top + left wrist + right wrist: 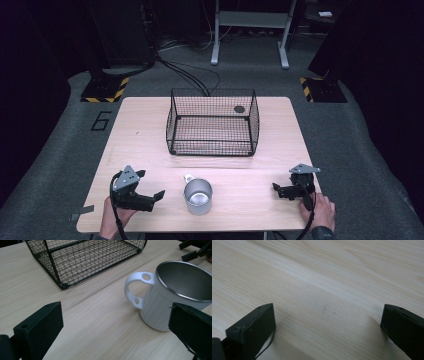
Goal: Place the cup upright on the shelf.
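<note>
Desk [150, 130]: light wood, carried everything.
Mug [198, 196]: metal, upright, empty, near the desk's front edge, about midway along it; handle [188, 178] pointed toward the basket. In the left gripper view the mug [170, 297] sat close ahead, to the right, partly behind the right jaw, not between the jaws.
Basket [212, 122]: black wire, open top, at the middle of the desk toward the back edge, well apart from the mug. A small dark round spot [239, 109] showed at its far right corner; couldn't tell what it was.
Left gripper [147, 187]: near the front left corner, jaws wide apart, nothing held, pointed toward the mug, just beside it, not touching.
Right gripper [282, 191]: near the front right corner, jaws wide apart, nothing held, apart from the mug; bare desk wood [324, 290] between its jaws in the right gripper view.
Hands: left hand [117, 215] and right hand [320, 210] at the front edge, each gripping its tool.
</note>
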`<state>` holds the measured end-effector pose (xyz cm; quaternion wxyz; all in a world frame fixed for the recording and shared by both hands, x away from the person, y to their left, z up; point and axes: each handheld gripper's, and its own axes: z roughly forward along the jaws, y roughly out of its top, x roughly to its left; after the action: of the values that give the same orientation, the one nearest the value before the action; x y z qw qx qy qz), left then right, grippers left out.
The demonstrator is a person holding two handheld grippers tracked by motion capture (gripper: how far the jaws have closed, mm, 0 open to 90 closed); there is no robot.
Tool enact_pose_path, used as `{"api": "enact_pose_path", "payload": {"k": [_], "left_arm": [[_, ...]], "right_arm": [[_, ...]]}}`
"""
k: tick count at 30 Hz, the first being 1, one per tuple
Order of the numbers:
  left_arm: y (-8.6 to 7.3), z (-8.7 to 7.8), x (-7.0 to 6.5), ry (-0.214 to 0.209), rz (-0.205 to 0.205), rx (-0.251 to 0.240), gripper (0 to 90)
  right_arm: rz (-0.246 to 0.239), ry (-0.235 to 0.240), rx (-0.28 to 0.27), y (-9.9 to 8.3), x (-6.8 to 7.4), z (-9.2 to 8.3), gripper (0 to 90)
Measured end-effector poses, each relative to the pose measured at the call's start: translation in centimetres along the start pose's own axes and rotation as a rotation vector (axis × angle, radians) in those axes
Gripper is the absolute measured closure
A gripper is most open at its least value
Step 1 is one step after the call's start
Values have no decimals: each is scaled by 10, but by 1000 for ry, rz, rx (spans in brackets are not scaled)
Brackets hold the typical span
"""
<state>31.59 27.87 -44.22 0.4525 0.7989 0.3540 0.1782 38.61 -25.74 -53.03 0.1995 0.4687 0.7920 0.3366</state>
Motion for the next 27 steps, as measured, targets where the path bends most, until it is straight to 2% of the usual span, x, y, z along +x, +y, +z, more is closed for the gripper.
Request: {"api": "enact_pose_path", "payload": {"k": [10,11,13,25,27], "left_arm": [[14,1,-24,-74,40,-39,0],[16,1,-26,-77,57,-38,0],[18,2,-30,-89,64,-44,0],[26,18,-47,-155,92,-42,0],[27,21,-50,-171,111,-33,0]], "right_arm": [[-2,1,0,0,0,0,0],[0,1,0,0,0,0,0],[-1,1,0,0,0,0,0],[-2,1,3,0,0,0,0],[-3,2,5,0,0,0,0]]}}
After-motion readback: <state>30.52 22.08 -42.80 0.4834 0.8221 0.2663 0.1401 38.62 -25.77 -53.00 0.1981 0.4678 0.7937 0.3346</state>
